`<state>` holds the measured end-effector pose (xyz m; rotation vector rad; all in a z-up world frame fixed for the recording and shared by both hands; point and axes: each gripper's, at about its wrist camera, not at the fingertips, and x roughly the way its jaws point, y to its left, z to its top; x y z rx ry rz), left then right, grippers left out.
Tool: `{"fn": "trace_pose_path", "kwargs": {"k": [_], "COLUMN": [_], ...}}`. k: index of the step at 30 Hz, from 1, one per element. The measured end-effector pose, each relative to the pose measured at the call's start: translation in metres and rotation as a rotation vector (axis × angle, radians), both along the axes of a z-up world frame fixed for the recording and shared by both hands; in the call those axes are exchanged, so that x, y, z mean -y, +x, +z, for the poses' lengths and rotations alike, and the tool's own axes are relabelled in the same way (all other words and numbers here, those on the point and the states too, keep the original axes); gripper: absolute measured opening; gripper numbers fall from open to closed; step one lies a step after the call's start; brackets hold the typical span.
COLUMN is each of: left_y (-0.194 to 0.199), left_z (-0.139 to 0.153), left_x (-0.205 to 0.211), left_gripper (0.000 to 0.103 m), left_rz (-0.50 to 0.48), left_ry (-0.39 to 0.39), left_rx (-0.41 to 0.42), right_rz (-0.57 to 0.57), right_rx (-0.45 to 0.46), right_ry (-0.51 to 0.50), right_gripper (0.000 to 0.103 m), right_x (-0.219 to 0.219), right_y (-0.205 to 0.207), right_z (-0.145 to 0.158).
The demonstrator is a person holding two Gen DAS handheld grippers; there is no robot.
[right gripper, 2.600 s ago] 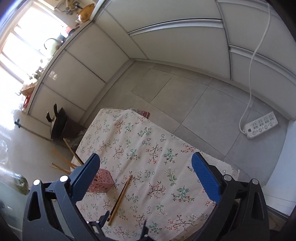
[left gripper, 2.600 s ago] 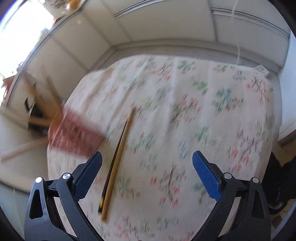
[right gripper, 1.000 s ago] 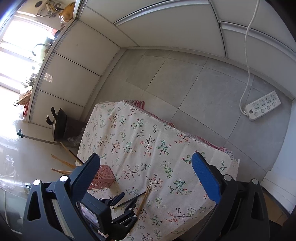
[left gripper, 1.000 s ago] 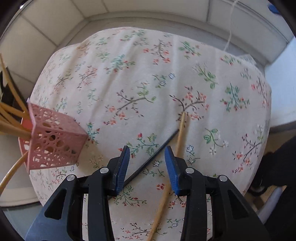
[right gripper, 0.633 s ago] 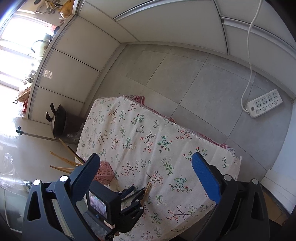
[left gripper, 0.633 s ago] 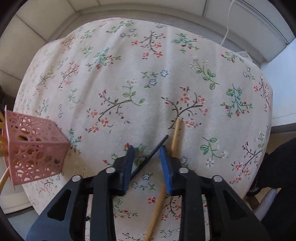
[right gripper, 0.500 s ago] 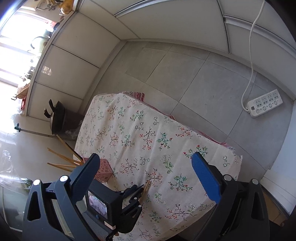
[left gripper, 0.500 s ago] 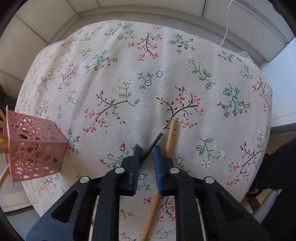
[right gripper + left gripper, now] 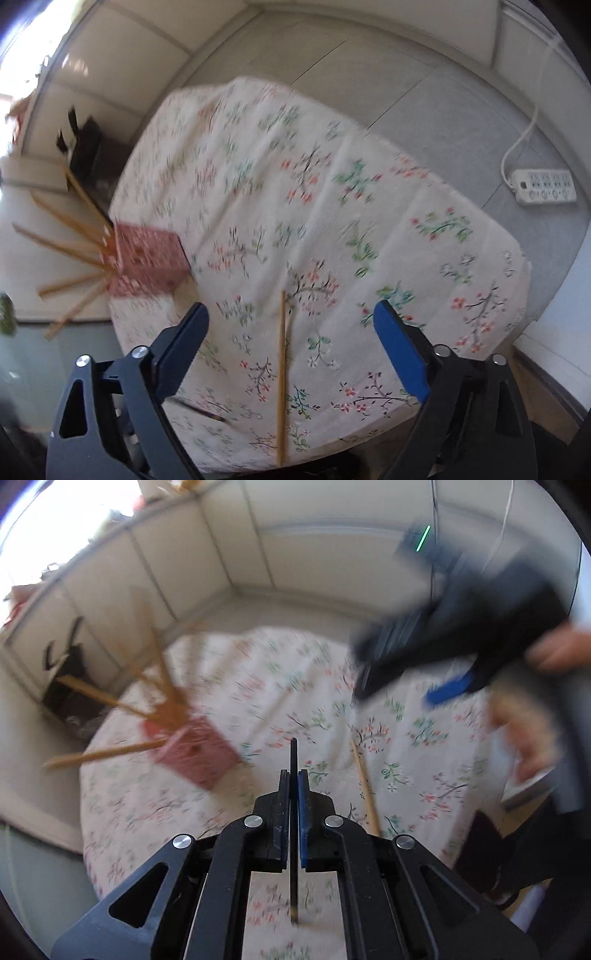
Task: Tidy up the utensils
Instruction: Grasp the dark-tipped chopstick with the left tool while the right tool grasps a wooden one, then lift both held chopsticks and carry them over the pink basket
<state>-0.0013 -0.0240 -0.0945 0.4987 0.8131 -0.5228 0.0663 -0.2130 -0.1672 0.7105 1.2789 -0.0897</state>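
My left gripper (image 9: 292, 775) is shut on a black chopstick (image 9: 293, 753) and holds it above the floral cloth, its tip pointing forward. A pink lattice holder (image 9: 195, 753) with several wooden chopsticks stands to the left ahead; it also shows in the right wrist view (image 9: 147, 260). A wooden chopstick (image 9: 364, 782) lies on the cloth to the right of my left gripper. In the right wrist view the wooden chopstick (image 9: 282, 373) lies between the open fingers of my right gripper (image 9: 291, 325), which hovers above it. The right gripper (image 9: 447, 690) shows blurred in the left wrist view.
The table with the floral cloth (image 9: 332, 192) is small, with edges close on all sides. A white power strip (image 9: 545, 186) lies on the grey floor at the right. A dark object (image 9: 86, 144) stands on the floor beyond the table's left corner.
My left gripper closed on the black chopstick and lifted it off the cloth. My right gripper came down low over the wooden chopstick.
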Motion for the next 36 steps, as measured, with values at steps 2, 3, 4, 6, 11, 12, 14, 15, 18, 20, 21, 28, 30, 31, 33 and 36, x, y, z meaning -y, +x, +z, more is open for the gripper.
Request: {"fn": "trace_pose_path", "kwargs": {"k": [2, 3, 4, 6, 11, 12, 14, 15, 18, 20, 21, 28, 30, 31, 33, 36], "left_y": [-0.017, -0.023, -0.03, -0.039, -0.044, -0.041, -0.037, -0.038, -0.038, -0.039, -0.039, -0.034, -0.029, -0.027, -0.02, -0.008], "left_z": [0.016, 0.02, 0.026, 0.033, 0.05, 0.051, 0.051, 0.052, 0.059, 0.065, 0.068, 0.093, 0.1, 0.102, 0.11, 0.126], "left_x": [-0.021, -0.028, -0.039, -0.054, -0.084, -0.087, -0.09, -0.09, -0.094, -0.098, -0.101, -0.108, -0.107, -0.107, -0.107, -0.108], "left_gripper": [0.003, 0.003, 0.003, 0.003, 0.003, 0.003, 0.003, 0.003, 0.003, 0.003, 0.003, 0.003, 0.003, 0.003, 0.003, 0.003], "left_rz": [0.041, 0.058, 0.079, 0.104, 0.182, 0.192, 0.213, 0.22, 0.238, 0.244, 0.246, 0.272, 0.283, 0.29, 0.31, 0.331], "left_ry": [-0.037, -0.049, -0.07, -0.114, -0.208, -0.218, -0.243, -0.251, -0.296, -0.346, -0.37, -0.464, -0.48, -0.484, -0.505, -0.55], "left_rx": [0.052, 0.067, 0.083, 0.096, 0.133, 0.134, 0.13, 0.132, 0.139, 0.144, 0.148, 0.193, 0.203, 0.208, 0.223, 0.25], "right_rz": [0.057, 0.073, 0.089, 0.118, 0.224, 0.219, 0.211, 0.211, 0.177, 0.155, 0.15, 0.116, 0.116, 0.117, 0.104, 0.068], "right_rx": [-0.036, -0.053, -0.076, -0.127, -0.1, -0.087, -0.047, -0.033, 0.02, 0.087, 0.114, 0.368, 0.416, 0.436, 0.481, 0.542], "right_ry": [-0.045, -0.062, -0.087, -0.113, -0.297, -0.331, -0.332, -0.306, -0.264, -0.256, -0.251, -0.277, -0.292, -0.294, -0.29, -0.288], "right_gripper": [0.073, 0.073, 0.07, 0.064, 0.044, 0.039, 0.008, 0.008, 0.006, 0.006, 0.006, 0.006, 0.006, 0.006, 0.006, 0.006], "right_x": [-0.023, -0.032, -0.042, -0.06, -0.11, -0.114, -0.115, -0.114, -0.101, -0.091, -0.087, -0.065, -0.063, -0.06, -0.054, -0.043], "right_y": [0.005, 0.006, 0.008, 0.01, 0.004, 0.001, -0.003, -0.004, -0.009, -0.014, -0.017, -0.046, -0.047, -0.048, -0.05, -0.046], "right_z": [-0.012, -0.018, -0.026, -0.044, -0.056, -0.056, -0.053, -0.053, -0.037, -0.013, -0.003, 0.087, 0.105, 0.113, 0.13, 0.158]}}
